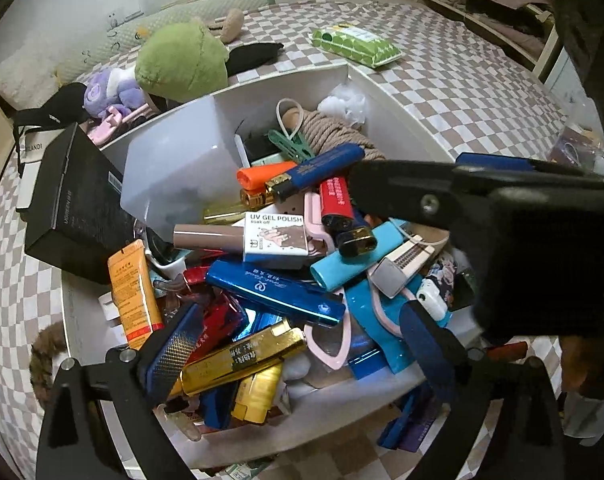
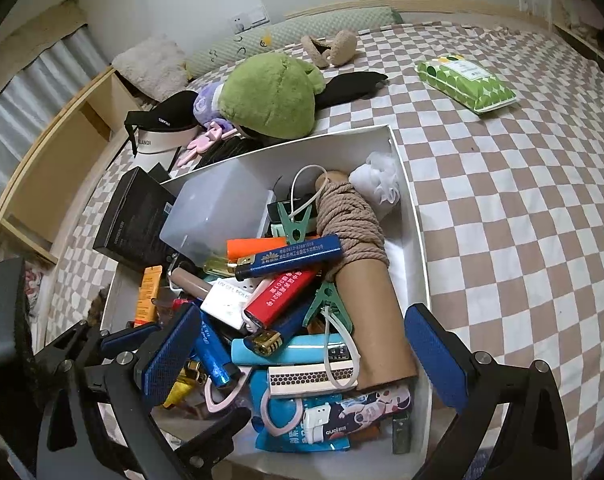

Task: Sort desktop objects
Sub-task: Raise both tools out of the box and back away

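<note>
While both my grippers are hovering over the white box [image 2: 412,216] on the checkered bedspread [image 2: 522,240], I am noting positions. My left gripper [image 1: 302,344] is standing spread wide, holding nothing; between its blue pads [image 1: 173,354] are lying a gold lighter [image 1: 241,354] and, just beyond it, a metallic blue lighter [image 1: 273,292]. My right gripper [image 2: 306,364] is also gaping open and empty, its jaws straddling a light blue lighter [image 2: 302,354], a cream matchbox-like case [image 2: 310,380] and the near end of a cardboard tube [image 2: 374,320] wound with rope.

Edges: the box's far wall and right wall are showing plainly in the right wrist view; open bedspread is lying to the right of the box, bare apart from a green wipes pack [image 2: 466,82] well away. On the left side a black carton [image 2: 135,220] is leaning against the box, and a translucent tub [image 2: 217,212] is filling the far left corner inside. My right gripper's black body is crossing the left wrist view on its right side.

Counts, as far as the heap is letting me see: two green clothespins [image 2: 295,220], one red lighter [image 2: 281,298], one dark blue printed lighter [image 2: 289,258], one orange lighter [image 2: 253,248], one UV gel polish bottle [image 1: 273,238], one orange tube [image 1: 133,292]. Deeper items I cannot tell apart. A green plush [image 2: 269,94] is sitting beyond the box.
</note>
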Demonstrator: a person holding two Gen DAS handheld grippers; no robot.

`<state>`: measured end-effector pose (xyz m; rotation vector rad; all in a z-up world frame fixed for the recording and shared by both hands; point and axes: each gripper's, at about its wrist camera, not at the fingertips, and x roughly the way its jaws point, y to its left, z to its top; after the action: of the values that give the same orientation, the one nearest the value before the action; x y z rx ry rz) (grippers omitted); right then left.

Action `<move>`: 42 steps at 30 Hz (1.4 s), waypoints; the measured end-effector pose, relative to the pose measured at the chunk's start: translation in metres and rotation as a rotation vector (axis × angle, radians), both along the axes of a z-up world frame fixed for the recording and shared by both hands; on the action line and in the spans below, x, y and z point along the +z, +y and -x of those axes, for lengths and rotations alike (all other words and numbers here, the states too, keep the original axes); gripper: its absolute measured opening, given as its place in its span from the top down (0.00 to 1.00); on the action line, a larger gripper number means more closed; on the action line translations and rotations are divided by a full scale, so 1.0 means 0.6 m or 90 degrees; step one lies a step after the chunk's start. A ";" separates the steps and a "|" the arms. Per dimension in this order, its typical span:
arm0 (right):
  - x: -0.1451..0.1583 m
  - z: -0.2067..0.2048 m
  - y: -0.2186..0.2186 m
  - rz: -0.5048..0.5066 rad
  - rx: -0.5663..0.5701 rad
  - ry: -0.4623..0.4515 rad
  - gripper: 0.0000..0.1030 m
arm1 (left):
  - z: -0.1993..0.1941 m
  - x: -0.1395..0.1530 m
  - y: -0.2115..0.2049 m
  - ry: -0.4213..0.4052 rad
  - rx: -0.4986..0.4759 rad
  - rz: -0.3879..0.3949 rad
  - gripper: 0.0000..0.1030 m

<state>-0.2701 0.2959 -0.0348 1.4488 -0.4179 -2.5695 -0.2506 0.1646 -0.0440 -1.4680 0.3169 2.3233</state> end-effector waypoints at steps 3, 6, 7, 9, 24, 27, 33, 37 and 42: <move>0.003 -0.002 -0.001 -0.002 -0.001 0.004 0.02 | -0.005 0.007 -0.002 0.006 0.000 -0.006 0.04; 0.008 -0.004 -0.003 -0.006 0.000 0.008 0.02 | -0.009 0.013 -0.005 0.013 0.003 -0.006 0.04; 0.010 -0.006 -0.004 -0.010 0.000 0.011 0.02 | -0.010 0.016 -0.007 0.016 0.005 -0.006 0.04; 0.016 -0.009 -0.006 -0.018 0.002 0.019 0.02 | -0.012 0.021 -0.013 0.021 0.010 -0.007 0.04; 0.109 -0.066 -0.038 -0.146 0.040 0.136 0.00 | -0.038 0.110 -0.091 0.094 0.105 -0.081 0.04; 0.126 -0.081 -0.036 -0.165 0.034 0.161 0.00 | -0.045 0.128 -0.105 0.111 0.119 -0.090 0.04; 0.161 -0.109 -0.021 -0.146 0.010 0.199 0.00 | -0.065 0.160 -0.127 0.148 0.129 -0.096 0.04; 0.178 -0.126 -0.012 -0.131 -0.001 0.210 0.00 | -0.080 0.179 -0.143 0.171 0.139 -0.103 0.04; 0.190 -0.145 -0.014 -0.150 0.002 0.214 0.00 | -0.099 0.203 -0.163 0.198 0.153 -0.114 0.04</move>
<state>-0.1829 0.2873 0.0790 1.0400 -0.0661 -2.8628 -0.1911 0.0671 0.0777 -1.1113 0.0096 2.6949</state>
